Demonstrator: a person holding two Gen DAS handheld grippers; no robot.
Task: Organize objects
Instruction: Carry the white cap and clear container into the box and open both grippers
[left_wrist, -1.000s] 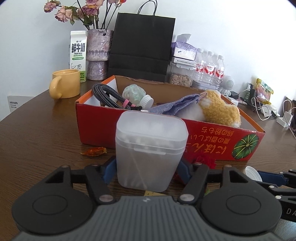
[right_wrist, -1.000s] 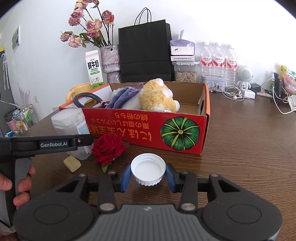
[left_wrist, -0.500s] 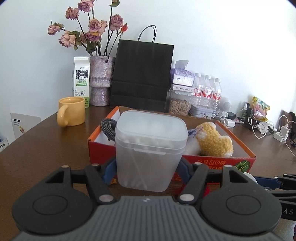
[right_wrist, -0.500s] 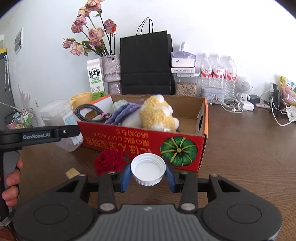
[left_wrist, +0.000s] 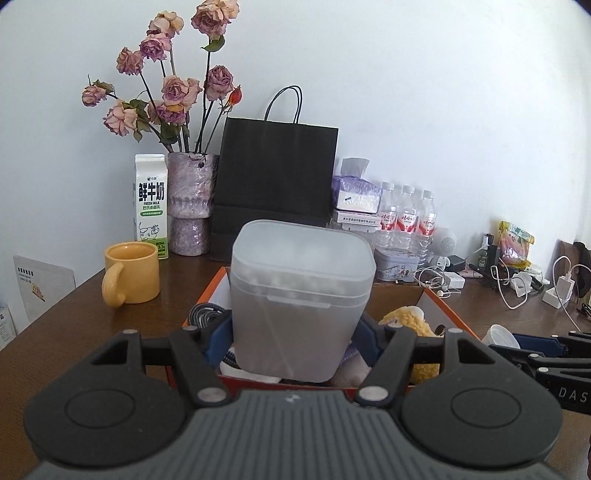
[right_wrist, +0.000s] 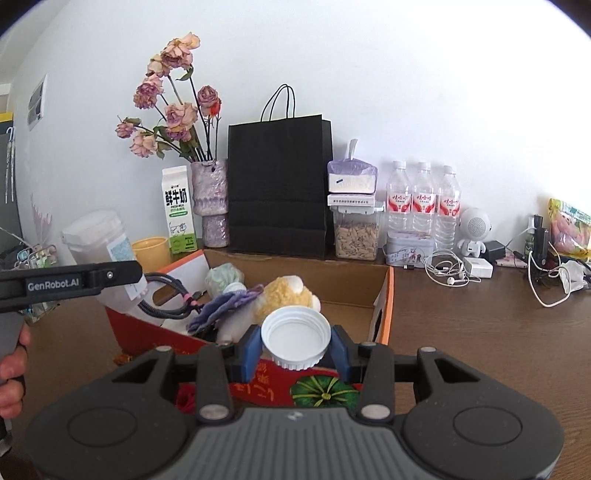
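Observation:
My left gripper (left_wrist: 295, 338) is shut on a frosted plastic container (left_wrist: 301, 295) of cotton swabs and holds it in the air above the left end of the red cardboard box (left_wrist: 448, 314). The container also shows in the right wrist view (right_wrist: 99, 243). My right gripper (right_wrist: 295, 349) is shut on a white bottle cap (right_wrist: 295, 338), held above the front wall of the box (right_wrist: 386, 291). In the box lie a yellow plush toy (right_wrist: 286, 293), a purple cloth (right_wrist: 225, 302), a black cable (right_wrist: 166, 295) and a pale green bottle (right_wrist: 223, 278).
A yellow mug (left_wrist: 131, 271), milk carton (left_wrist: 150, 205), flower vase (left_wrist: 190, 203), black paper bag (left_wrist: 275, 181), water bottles (left_wrist: 406, 218) and chargers with cables (left_wrist: 517, 284) stand behind the box. A red rose (right_wrist: 186, 397) lies on the table in front of it.
Both grippers have risen and moved forward with their loads. The container went from table level in front of the box to above it; the cap now hangs over the box's front wall.

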